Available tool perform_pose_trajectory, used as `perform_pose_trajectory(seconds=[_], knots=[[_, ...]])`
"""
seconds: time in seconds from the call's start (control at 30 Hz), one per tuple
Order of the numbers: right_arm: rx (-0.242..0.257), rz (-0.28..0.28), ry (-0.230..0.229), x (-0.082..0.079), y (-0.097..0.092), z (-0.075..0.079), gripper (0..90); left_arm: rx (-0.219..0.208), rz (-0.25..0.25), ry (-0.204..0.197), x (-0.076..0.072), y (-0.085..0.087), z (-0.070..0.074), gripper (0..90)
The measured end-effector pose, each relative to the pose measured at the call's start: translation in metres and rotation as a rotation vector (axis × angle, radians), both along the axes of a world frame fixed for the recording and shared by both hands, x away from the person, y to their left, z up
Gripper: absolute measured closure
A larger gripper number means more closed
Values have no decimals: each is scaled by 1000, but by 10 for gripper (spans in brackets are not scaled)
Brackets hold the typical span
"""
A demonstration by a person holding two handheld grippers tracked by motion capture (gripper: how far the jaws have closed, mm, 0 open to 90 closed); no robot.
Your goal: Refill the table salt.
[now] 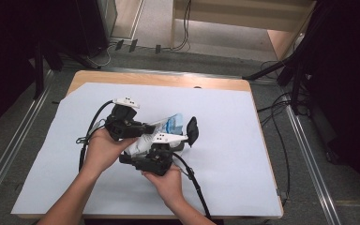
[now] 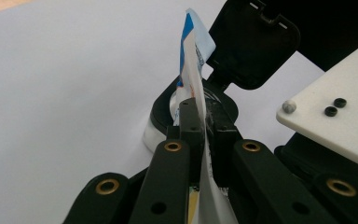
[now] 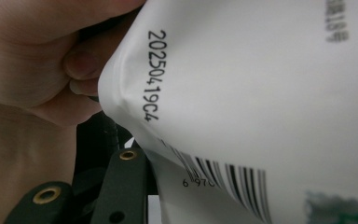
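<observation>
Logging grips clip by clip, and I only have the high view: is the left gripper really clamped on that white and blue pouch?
Observer: Yes. The left gripper view shows the left gripper with its jaws shut on the pouch edge.
Operator: What's just beyond it?
Observer: A white tub with a black rim, its flip lid standing open.
Operator: Any print on the pouch?
Observer: The right gripper view shows a barcode and a printed code.

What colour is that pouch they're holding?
The pouch is white with blue print at its top, clearest in the left gripper view.
</observation>
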State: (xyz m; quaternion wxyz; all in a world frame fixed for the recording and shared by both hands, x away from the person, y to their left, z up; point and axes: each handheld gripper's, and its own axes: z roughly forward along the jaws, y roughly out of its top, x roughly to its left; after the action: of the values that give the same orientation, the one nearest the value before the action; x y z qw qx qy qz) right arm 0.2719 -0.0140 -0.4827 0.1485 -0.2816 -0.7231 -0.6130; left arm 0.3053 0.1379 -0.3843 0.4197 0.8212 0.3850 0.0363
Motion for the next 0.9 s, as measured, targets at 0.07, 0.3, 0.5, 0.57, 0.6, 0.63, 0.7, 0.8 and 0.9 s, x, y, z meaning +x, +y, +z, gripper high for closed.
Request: perform_pose_trajectory(seconds=[0.07,0.3,0.5,0.57,0.6,0.63,0.7,0.8,0.9], knots=[[-1,-5,-3,0,1,2,622,11,5,-8,-1,0,2,884],[-5,-9,9,0,1,2,601,24,4,-2,-1,-1,2,884],[-27,-17,-20,-2,0,3,591,3,0,8,0,1,1,881],[-36,-21,-24,-1,-1,1,592,3,-5,13,1,1,-1,879],[-37,-22,-23,-1,-1,1,594,2,-10,20,2,1,-2,877],[-42,-23,-24,-1,-1,0,594,-3,-11,27,2,1,-2,875],[-45,-26,-22,-2,-1,-2,593,0,-15,37,3,2,-4,869],[-56,-26,-22,-1,1,-5,592,0,-19,50,4,4,-6,864],[-66,-28,-31,-2,2,-8,592,-6,-33,62,5,6,-8,858]])
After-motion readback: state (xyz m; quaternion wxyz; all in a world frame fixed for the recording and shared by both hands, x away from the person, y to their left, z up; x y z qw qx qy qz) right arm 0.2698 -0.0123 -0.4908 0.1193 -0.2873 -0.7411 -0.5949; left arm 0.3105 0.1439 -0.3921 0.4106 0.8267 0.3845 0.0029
